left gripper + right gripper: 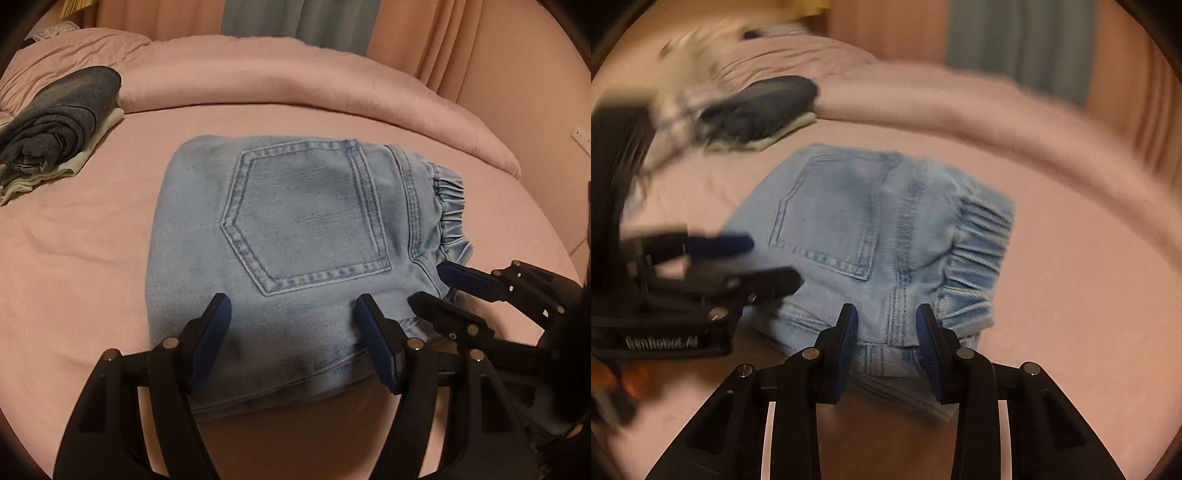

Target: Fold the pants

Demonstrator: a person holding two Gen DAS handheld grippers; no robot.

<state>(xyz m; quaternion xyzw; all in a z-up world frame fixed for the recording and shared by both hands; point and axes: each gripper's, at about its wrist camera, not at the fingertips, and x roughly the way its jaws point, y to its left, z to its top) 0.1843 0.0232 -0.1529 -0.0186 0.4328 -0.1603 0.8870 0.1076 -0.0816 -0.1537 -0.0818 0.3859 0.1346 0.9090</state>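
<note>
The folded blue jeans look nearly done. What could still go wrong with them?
1. Both the left gripper and the right gripper have open jaws at the near edge of the jeans; a snag there could pull the fold open.
2. The grippers sit close together, so they might bump.
3. The elastic waistband sticks out and may look untidy.

We see a bed with a smooth pink sheet (92, 258), a rolled pink duvet (295, 92) along its far side, peach curtains (461, 37) and one grey-green curtain (295, 22) behind.

Both wrist views near pants (280, 236)
</note>
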